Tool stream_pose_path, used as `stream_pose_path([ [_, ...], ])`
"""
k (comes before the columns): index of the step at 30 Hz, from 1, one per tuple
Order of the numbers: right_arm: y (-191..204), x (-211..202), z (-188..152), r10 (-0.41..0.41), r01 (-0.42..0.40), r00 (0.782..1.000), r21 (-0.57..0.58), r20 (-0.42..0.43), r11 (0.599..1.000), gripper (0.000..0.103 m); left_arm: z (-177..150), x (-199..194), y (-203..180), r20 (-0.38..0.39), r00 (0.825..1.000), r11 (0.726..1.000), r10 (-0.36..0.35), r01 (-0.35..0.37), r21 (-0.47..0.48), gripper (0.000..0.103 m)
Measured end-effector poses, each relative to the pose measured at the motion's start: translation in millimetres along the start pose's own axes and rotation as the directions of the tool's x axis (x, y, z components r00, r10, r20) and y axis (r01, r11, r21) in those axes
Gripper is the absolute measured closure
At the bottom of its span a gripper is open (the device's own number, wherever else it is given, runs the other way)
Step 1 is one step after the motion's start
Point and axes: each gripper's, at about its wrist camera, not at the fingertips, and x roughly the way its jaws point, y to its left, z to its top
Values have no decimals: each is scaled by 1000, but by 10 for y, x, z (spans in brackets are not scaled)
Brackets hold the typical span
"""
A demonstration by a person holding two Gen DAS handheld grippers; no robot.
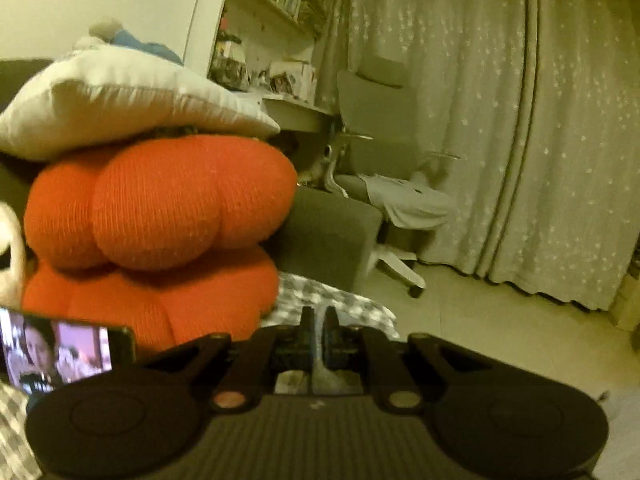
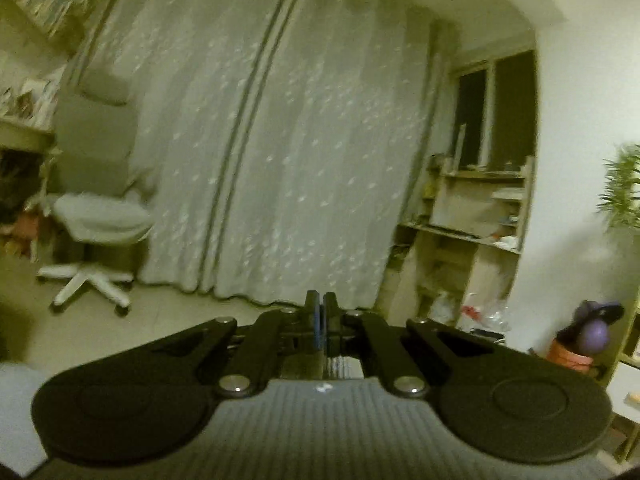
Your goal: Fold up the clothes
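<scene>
My left gripper (image 1: 320, 314) points slightly down toward the foot of an orange cushion stack. Its jaws are closed, with a thin strip of pale cloth (image 1: 321, 376) pinched between them and running back under the fingers. More pale fabric (image 1: 624, 420) shows at the lower right edge of that view. In the right wrist view my right gripper (image 2: 321, 300) is held level, facing the curtain, with its blue pads pressed together and nothing visible between them. A blurred pale fabric (image 2: 16, 400) sits at that view's lower left edge.
Two orange knit cushions (image 1: 160, 208) carry a white pillow (image 1: 120, 96). A phone (image 1: 60, 352) with a lit screen is at the left. A checked cover (image 1: 344, 304) lies below. An office chair (image 2: 96, 200), a curtain (image 2: 280, 140), shelves (image 2: 472, 220) and a plant (image 2: 624, 192) stand beyond.
</scene>
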Motion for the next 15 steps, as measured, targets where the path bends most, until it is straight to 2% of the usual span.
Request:
stream_pose_path([
  [4,-32,145,-196,-54,53,998,-11,-23,999,102,-140,248,-103,-32,999,997,20,-17,71,99],
  [7,119,354,-564,-54,36,987,-120,-154,992,102,-411,505,-178,-121,991,988,52,-33,152,99],
  [10,282,532,-1029,-44,-39,946,-249,-321,968,102,-662,721,-164,-216,973,980,80,-37,195,99],
  [13,249,552,-1117,-35,-73,928,-273,-371,959,102,-654,759,-80,-226,972,984,69,-29,176,99],
  [15,160,545,-1007,-13,-71,933,-219,-360,973,102,-582,714,-99,-200,978,986,51,-17,167,99],
])
